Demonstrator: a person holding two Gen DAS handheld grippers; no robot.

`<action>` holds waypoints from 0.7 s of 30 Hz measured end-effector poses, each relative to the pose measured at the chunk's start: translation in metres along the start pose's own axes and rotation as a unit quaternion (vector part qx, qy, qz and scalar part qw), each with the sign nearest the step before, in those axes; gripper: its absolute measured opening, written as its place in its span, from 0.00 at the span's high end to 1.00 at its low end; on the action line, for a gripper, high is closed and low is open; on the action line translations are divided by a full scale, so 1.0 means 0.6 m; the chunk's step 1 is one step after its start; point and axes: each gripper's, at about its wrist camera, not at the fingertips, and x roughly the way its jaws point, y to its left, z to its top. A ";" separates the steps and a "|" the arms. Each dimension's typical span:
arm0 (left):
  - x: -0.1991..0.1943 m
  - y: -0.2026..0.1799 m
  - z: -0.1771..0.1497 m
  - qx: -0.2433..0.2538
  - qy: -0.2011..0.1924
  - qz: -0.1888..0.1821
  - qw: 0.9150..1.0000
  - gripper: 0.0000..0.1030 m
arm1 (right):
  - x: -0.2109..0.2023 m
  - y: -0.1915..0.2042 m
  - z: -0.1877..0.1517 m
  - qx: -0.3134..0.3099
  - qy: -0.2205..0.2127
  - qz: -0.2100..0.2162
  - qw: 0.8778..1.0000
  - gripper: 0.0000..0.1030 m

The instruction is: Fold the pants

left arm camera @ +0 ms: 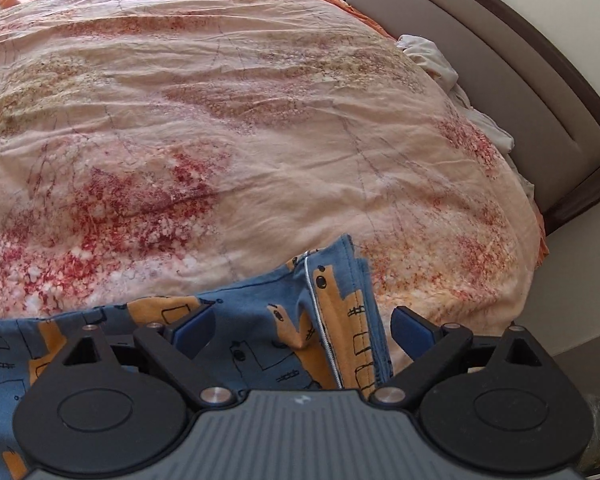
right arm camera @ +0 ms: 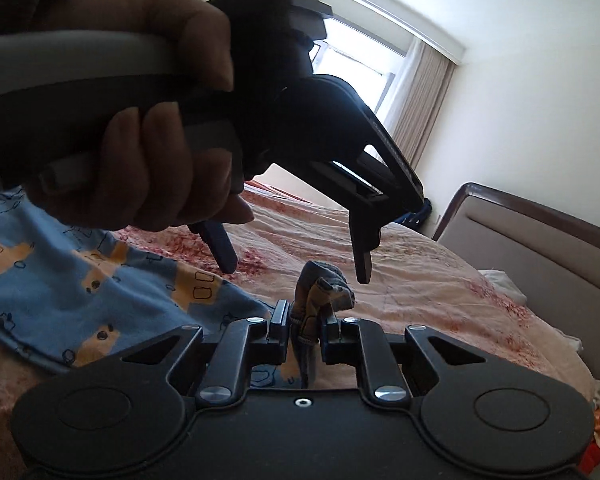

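Note:
Blue pants with an orange bear print [left arm camera: 260, 344] lie on the bed at the bottom of the left wrist view, a seam with white stitching standing up between the fingers. My left gripper [left arm camera: 302, 330] is open above them, holding nothing. In the right wrist view the pants [right arm camera: 100, 280] spread to the left, and my right gripper [right arm camera: 305, 326] is shut on a bunched edge of the pants [right arm camera: 320, 288]. The left gripper [right arm camera: 296, 268] also shows there, held by a hand, open, just above and beyond the right one.
The bed has a wrinkled peach and red floral cover [left arm camera: 240, 120]. A padded grey headboard [left arm camera: 520, 92] runs along the right. White crumpled cloth [left arm camera: 432, 60] lies by the headboard. A bright window with curtains [right arm camera: 380, 64] is behind.

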 end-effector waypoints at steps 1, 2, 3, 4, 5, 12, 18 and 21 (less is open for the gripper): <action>-0.002 0.002 -0.001 -0.001 -0.001 0.000 1.000 0.06 | 0.000 0.001 0.000 0.000 0.001 0.003 1.000 0.84; -0.005 0.004 -0.001 -0.003 -0.002 0.000 1.000 0.06 | 0.000 0.000 0.000 0.002 0.002 0.005 1.000 0.84; -0.008 0.004 -0.002 -0.004 -0.004 0.001 1.000 0.06 | 0.001 0.000 0.000 0.003 0.002 0.005 1.000 0.84; -0.009 0.004 -0.002 -0.004 -0.005 0.002 1.000 0.06 | 0.001 -0.001 -0.002 0.003 0.003 0.005 1.000 0.84; -0.011 0.002 -0.001 -0.003 -0.006 0.003 1.000 0.06 | 0.002 -0.002 -0.002 0.003 0.004 0.006 1.000 0.84; -0.018 -0.015 -0.003 0.012 -0.012 0.005 1.000 0.05 | -0.004 0.006 -0.003 0.000 0.006 0.006 1.000 0.84; -0.022 -0.034 -0.004 0.046 -0.007 0.032 0.998 0.21 | -0.008 0.011 0.000 -0.012 0.007 0.009 1.000 0.84; -0.016 -0.023 -0.006 0.036 0.013 0.037 0.999 0.45 | -0.013 0.016 0.003 -0.026 0.005 0.012 1.000 0.84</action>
